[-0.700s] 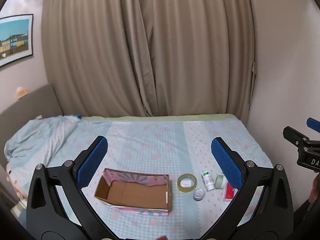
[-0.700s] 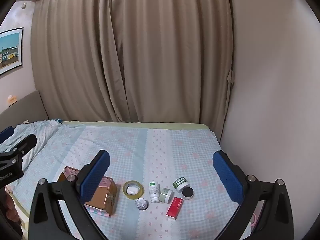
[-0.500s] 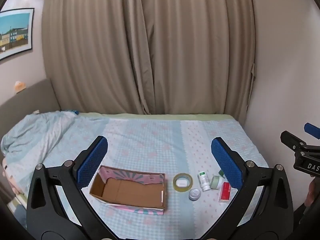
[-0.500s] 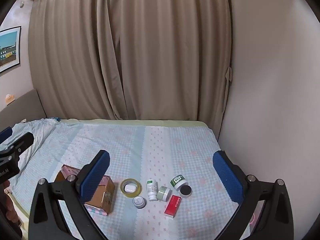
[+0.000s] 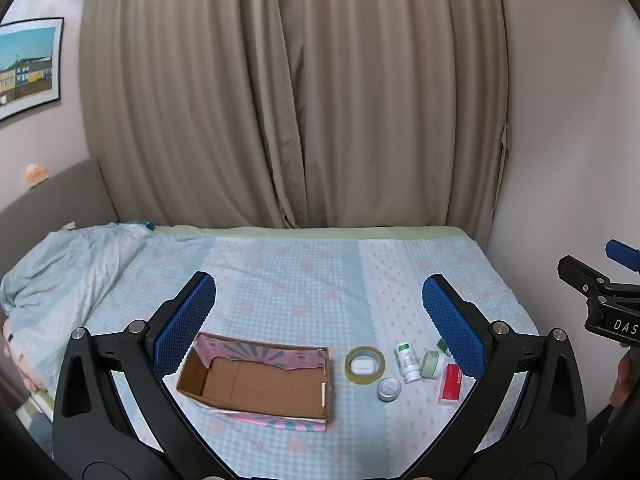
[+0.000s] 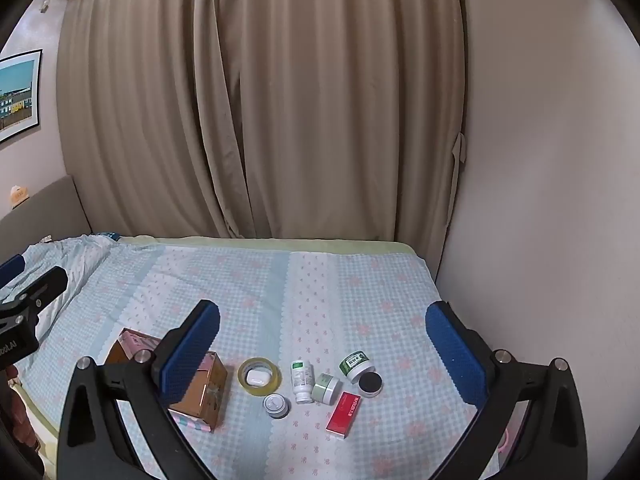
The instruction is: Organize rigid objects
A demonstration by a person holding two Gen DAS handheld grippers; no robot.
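An open cardboard box lies on the bed; it also shows in the right wrist view. To its right lie a tape roll with a white earbud case inside, a small silver tin, a white bottle, a pale green jar, a green-labelled jar, a black lid and a red box. My left gripper is open and empty, held well above the box. My right gripper is open and empty above the small items.
The bed has a light blue checked sheet. A crumpled blanket lies at its left end. Beige curtains hang behind, and a wall borders the bed's right side.
Both cameras have risen and tilted up a little, so the box and small items sit lower and smaller in view. No object on the bed has moved.
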